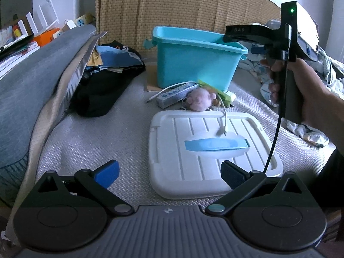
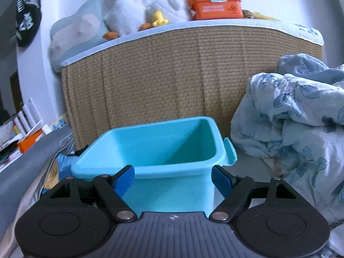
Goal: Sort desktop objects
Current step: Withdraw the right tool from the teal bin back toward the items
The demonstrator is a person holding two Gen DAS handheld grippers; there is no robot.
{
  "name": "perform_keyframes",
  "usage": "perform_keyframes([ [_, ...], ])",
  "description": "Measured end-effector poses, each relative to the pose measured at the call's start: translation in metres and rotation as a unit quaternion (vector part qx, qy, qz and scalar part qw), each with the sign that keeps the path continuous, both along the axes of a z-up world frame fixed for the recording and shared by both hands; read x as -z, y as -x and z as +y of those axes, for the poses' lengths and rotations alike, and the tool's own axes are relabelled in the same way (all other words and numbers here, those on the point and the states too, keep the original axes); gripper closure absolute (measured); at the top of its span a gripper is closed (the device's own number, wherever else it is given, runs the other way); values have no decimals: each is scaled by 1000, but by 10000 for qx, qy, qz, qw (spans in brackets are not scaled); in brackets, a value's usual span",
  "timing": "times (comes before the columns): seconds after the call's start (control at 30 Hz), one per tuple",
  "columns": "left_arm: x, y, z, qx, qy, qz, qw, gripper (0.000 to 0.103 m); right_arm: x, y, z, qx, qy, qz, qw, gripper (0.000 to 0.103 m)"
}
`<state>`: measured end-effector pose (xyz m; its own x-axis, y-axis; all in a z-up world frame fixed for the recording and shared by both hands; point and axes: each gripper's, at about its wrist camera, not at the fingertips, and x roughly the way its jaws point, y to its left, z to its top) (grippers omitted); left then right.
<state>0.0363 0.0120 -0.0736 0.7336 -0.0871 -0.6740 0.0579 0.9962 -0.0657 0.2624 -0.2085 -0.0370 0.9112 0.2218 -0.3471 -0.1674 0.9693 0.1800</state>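
Note:
A turquoise plastic bin (image 1: 193, 64) stands at the back of the woven mat, and the right wrist view shows the bin (image 2: 163, 142) with nothing inside. In front of it lie a pink plush toy (image 1: 201, 101), a grey box-shaped device (image 1: 174, 94) with a white cable (image 1: 223, 111), and a green packet (image 1: 212, 88). A white lid (image 1: 193, 172) with a blue handle (image 1: 215, 145) lies nearest. My left gripper (image 1: 169, 175) hovers open over the lid's near edge. My right gripper (image 1: 231, 36), held by a hand, hangs open above the bin's right rim; its right gripper (image 2: 173, 180) pads hold nothing.
A woven rattan headboard (image 2: 172, 81) rises behind the bin, with plush toys and an orange first-aid box (image 2: 215, 5) on top. A crumpled blue-patterned quilt (image 2: 290, 133) lies to the right. Dark clothing (image 1: 103, 86) and a grey cushion (image 1: 36, 81) lie to the left.

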Motion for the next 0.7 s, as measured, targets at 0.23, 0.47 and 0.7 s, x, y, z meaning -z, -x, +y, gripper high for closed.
perform_keyframes([
  [0.23,-1,-8,-13,102,-83,-121,9998,0,-2,13,4,-132,428,-93,9990,20],
  [0.47,3,-14,-16,75,18,-208,9998,0,3,19,0,-222,270,46,9994,20],
  [0.7,14,-15,-24,147,-111,-147,9997,0,-1,23,-7,-158,232,-25,9996,20],
])
